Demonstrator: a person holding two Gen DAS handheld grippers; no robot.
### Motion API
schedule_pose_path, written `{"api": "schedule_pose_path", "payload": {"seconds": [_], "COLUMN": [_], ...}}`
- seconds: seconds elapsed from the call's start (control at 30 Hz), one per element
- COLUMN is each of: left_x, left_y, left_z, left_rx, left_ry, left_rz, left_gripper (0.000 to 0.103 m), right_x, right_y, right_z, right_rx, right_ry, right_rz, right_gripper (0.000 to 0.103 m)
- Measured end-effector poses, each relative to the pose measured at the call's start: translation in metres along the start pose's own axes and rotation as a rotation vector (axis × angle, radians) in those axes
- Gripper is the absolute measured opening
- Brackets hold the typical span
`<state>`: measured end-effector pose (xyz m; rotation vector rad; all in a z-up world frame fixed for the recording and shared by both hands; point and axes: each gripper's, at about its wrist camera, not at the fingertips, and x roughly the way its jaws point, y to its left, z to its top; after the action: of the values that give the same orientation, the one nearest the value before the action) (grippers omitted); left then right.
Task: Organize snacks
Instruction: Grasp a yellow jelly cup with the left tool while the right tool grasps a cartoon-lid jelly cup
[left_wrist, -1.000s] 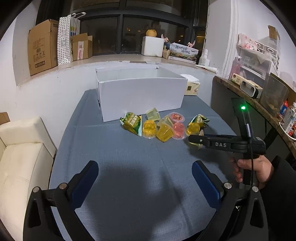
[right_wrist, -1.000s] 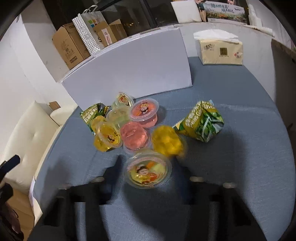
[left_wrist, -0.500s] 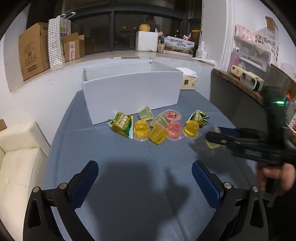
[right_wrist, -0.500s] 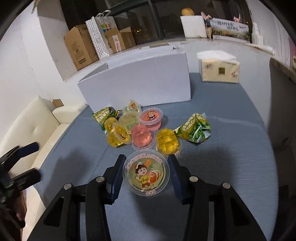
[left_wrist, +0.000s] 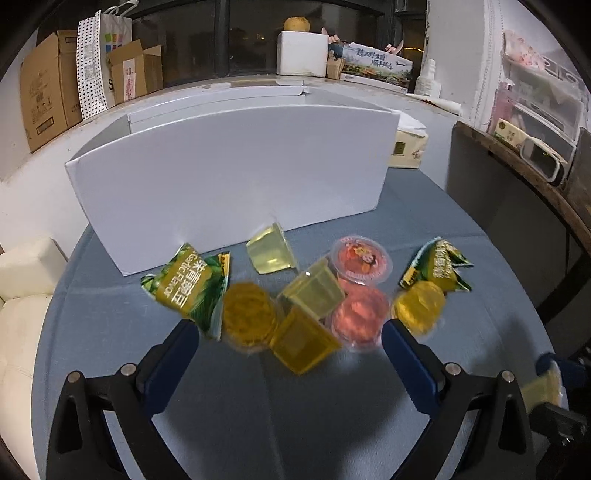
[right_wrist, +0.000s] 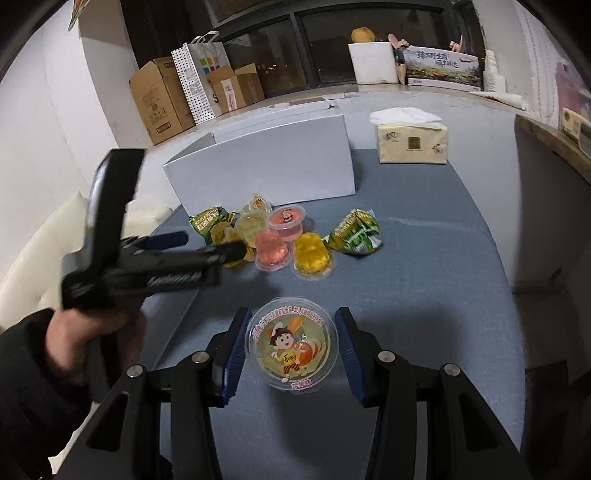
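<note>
Several jelly cups and two green snack bags lie on the blue tablecloth in front of a white open box (left_wrist: 229, 166). My left gripper (left_wrist: 290, 345) is open, its fingers straddling a yellow jelly cup (left_wrist: 303, 341) and an orange cup (left_wrist: 249, 317). A green bag (left_wrist: 186, 284) lies at its left, another green bag (left_wrist: 437, 267) at the right. My right gripper (right_wrist: 291, 350) is shut on a lidded jelly cup (right_wrist: 291, 349) with a cartoon boy, held above the cloth. The left gripper also shows in the right wrist view (right_wrist: 207, 245).
A tissue box (right_wrist: 412, 142) stands to the right of the white box (right_wrist: 266, 162). Cardboard boxes (left_wrist: 44, 88) and a paper bag line the window ledge. A dark shelf (left_wrist: 517, 155) runs along the right. A cream sofa (left_wrist: 18, 295) is at the left.
My left gripper has moved forward, close to the snack pile. My right gripper has pulled back and up with the lidded jelly cup in it.
</note>
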<state>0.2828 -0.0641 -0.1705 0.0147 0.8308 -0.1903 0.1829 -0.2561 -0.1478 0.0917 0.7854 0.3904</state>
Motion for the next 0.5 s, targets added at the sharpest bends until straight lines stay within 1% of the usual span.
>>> {"api": "schedule_pose_path", "payload": {"seconds": [0.03,0.07,0.1,0.13,0.17,0.2,0.27,0.33,0.37,0.5], "left_x": [0.003,0.009,0.011,0.014,0.016,0.017,0.020,0.016,0.013,-0.007], "left_y": [-0.001,-0.001,0.000,0.000,0.000,0.000,0.004,0.009,0.010,0.015], "left_z": [0.001,0.002,0.003,0.003,0.003,0.003,0.001,-0.002,-0.003,-0.008], "left_rx": [0.000,-0.003,-0.011,-0.015,-0.011,-0.008,-0.027,-0.040,-0.038,-0.025], "left_ry": [0.009,0.030,0.037,0.045,0.048,0.050,0.066,0.064,0.058,0.023], "left_rz": [-0.002,0.006,-0.003,-0.004,0.001,-0.005,-0.026,-0.042,-0.048,-0.080], "left_gripper": [0.096,0.089,0.085,0.083,0.076,0.064,0.045,0.042,0.039,0.039], "right_x": [-0.001,-0.002,-0.002,-0.003,-0.003,-0.003,-0.003,-0.003,-0.002,0.000], "right_y": [-0.002,-0.004,-0.005,-0.007,-0.007,-0.007,-0.006,-0.006,-0.005,-0.001], "right_z": [-0.001,-0.001,-0.001,-0.001,-0.001,0.000,0.000,0.000,0.000,-0.001], "right_rx": [0.005,0.011,0.017,0.025,0.026,0.023,0.021,0.026,0.027,0.021], "right_ry": [-0.004,-0.005,-0.004,-0.006,-0.009,-0.010,-0.012,-0.015,-0.014,-0.013], "right_rz": [-0.002,-0.002,0.000,0.007,0.011,0.011,0.014,0.021,0.023,0.030], "right_gripper": [0.050,0.050,0.050,0.050,0.050,0.050,0.050,0.050,0.050,0.050]}}
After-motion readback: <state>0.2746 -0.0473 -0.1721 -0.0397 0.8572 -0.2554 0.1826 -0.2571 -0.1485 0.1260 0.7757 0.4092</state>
